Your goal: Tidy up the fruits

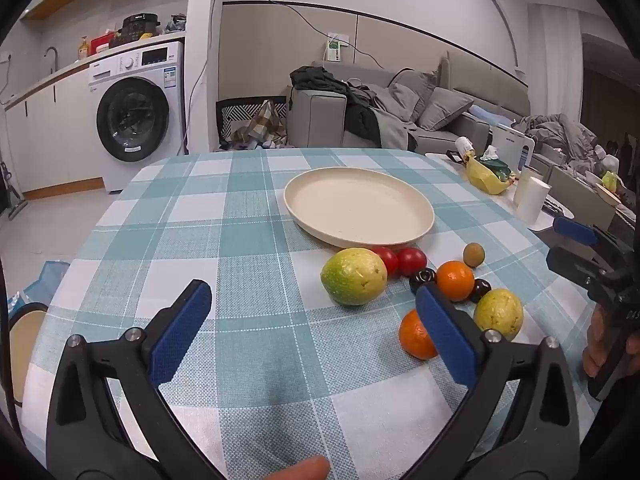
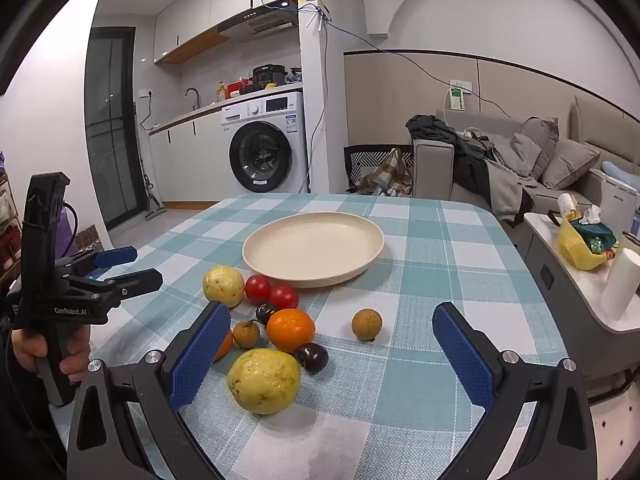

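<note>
An empty cream plate (image 1: 358,206) (image 2: 314,248) sits mid-table. In front of it lie two yellow-green guavas (image 2: 264,380) (image 2: 223,286), two red tomatoes (image 2: 258,288), an orange (image 2: 291,330), two dark plums (image 2: 313,357) and two small brown fruits (image 2: 366,324). A second orange (image 1: 414,336) is half hidden behind a blue pad. My left gripper (image 1: 312,296) is open to the left of the fruit with nothing between its pads. My right gripper (image 2: 331,314) is open above the near fruits, touching none.
The table wears a blue-and-white checked cloth (image 1: 240,240). A side cabinet (image 2: 580,292) to the right carries a white paper roll (image 2: 622,284) and a yellow bag (image 2: 578,244). A washing machine (image 1: 136,116) and a grey sofa (image 1: 400,112) stand beyond the table.
</note>
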Action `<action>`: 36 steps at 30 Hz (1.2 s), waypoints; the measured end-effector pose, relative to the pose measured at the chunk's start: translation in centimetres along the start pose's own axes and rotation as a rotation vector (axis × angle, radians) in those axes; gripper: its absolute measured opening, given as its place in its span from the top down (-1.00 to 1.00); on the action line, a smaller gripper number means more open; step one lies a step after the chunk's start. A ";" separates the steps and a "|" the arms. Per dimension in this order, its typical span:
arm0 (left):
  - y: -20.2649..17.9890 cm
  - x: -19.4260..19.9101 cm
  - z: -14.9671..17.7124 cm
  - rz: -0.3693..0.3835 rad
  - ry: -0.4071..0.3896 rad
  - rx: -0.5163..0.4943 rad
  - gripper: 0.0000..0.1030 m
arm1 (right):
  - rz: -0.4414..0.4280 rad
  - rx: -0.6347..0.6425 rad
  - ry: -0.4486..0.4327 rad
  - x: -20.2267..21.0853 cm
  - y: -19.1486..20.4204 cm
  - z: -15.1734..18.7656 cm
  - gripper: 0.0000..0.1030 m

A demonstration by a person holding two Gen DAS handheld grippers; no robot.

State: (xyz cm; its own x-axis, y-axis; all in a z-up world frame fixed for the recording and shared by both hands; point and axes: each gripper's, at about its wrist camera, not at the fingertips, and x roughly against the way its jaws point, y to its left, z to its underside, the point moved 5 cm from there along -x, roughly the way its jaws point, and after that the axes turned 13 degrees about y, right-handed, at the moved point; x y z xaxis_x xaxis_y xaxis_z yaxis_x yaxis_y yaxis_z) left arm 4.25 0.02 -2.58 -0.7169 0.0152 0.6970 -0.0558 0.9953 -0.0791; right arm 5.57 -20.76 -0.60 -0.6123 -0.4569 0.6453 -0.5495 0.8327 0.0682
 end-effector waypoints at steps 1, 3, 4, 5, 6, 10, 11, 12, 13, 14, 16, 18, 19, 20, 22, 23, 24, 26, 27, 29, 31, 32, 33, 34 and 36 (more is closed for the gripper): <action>0.0 0.0 0.0 -0.002 0.005 -0.004 -0.97 | 0.017 0.022 -0.017 0.1 0.1 0.0 -1.00; 0.0 -0.1 0.0 0.002 0.003 -0.005 -0.97 | 0.013 0.019 -0.021 0.1 0.2 0.0 -1.00; 0.0 0.0 0.0 0.002 -0.001 -0.003 -0.98 | 0.013 0.018 -0.022 0.1 0.2 0.0 -1.00; 0.0 0.0 0.0 0.000 -0.003 -0.003 -0.98 | 0.012 0.017 -0.022 0.1 0.3 0.0 -1.00; 0.0 0.0 0.0 0.000 -0.002 -0.003 -0.98 | 0.005 0.007 -0.014 0.0 0.1 0.0 -1.00; 0.0 0.0 0.0 -0.001 -0.001 -0.006 -0.97 | 0.007 0.011 -0.017 0.2 0.0 0.0 -1.00; 0.0 0.0 0.0 -0.001 -0.002 -0.005 -0.98 | 0.006 0.012 -0.018 0.3 -0.1 0.0 -1.00; 0.0 0.0 0.0 -0.001 -0.002 -0.006 -0.98 | 0.005 0.007 -0.010 -0.1 0.1 -0.1 -1.00; 0.0 0.0 0.0 -0.001 -0.002 -0.007 -0.97 | 0.005 0.008 -0.010 -0.1 0.0 -0.1 -1.00; 0.0 0.0 0.0 -0.001 -0.002 -0.007 -0.97 | 0.004 0.009 -0.011 -0.1 0.0 -0.1 -1.00; 0.0 0.0 0.0 -0.002 -0.003 -0.007 -0.98 | 0.004 0.008 -0.011 0.0 0.1 -0.1 -1.00; 0.0 0.0 0.0 -0.002 -0.003 -0.008 -0.98 | 0.005 0.009 -0.011 0.1 0.1 0.0 -1.00; 0.0 0.0 0.0 -0.003 -0.004 -0.007 -0.98 | 0.004 0.008 -0.011 0.1 0.1 0.0 -1.00; -0.1 0.0 0.0 -0.003 -0.004 -0.008 -0.97 | 0.004 0.009 -0.012 0.1 0.1 0.0 -1.00; 0.0 0.0 0.0 -0.003 -0.004 -0.009 -0.98 | 0.004 0.011 -0.013 0.2 0.1 0.0 -1.00; 0.0 0.0 0.0 -0.004 -0.004 -0.008 -0.98 | 0.005 0.012 -0.014 0.4 0.0 0.0 -1.00; 0.0 0.0 0.0 -0.004 -0.004 -0.008 -0.98 | 0.004 0.012 -0.013 0.5 0.1 0.0 -1.00; -0.1 0.0 0.0 -0.004 -0.004 -0.008 -0.98 | 0.006 0.013 -0.013 0.3 -0.1 0.0 -1.00; -0.1 0.0 0.0 -0.004 -0.005 -0.010 -0.98 | 0.006 0.013 -0.014 0.3 -0.1 0.0 -1.00; -0.1 0.0 0.0 -0.005 -0.005 -0.010 -0.98 | 0.006 0.014 -0.014 0.3 -0.1 0.0 -1.00; -0.1 0.0 0.0 -0.005 -0.006 -0.010 -0.98 | 0.007 0.015 -0.015 0.3 0.0 0.0 -1.00; -0.1 0.0 0.0 -0.005 -0.006 -0.011 -0.97 | 0.007 0.015 -0.015 0.3 -0.1 0.0 -1.00; -0.1 0.0 0.0 -0.005 -0.006 -0.011 -0.98 | 0.007 0.015 -0.014 0.3 0.0 0.0 -1.00; -0.1 0.0 0.0 -0.006 -0.005 -0.011 -0.98 | 0.006 0.015 -0.015 0.3 0.0 0.0 -1.00; -0.1 0.0 0.0 -0.006 -0.006 -0.010 -0.98 | 0.008 0.015 -0.016 0.3 0.0 0.0 -1.00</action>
State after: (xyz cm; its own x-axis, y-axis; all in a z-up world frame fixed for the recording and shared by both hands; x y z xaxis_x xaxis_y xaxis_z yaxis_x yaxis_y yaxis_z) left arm 4.25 -0.03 -2.56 -0.7205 0.0090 0.6934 -0.0527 0.9963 -0.0677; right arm 5.39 -20.92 -0.40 -0.6254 -0.4556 0.6335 -0.5534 0.8313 0.0516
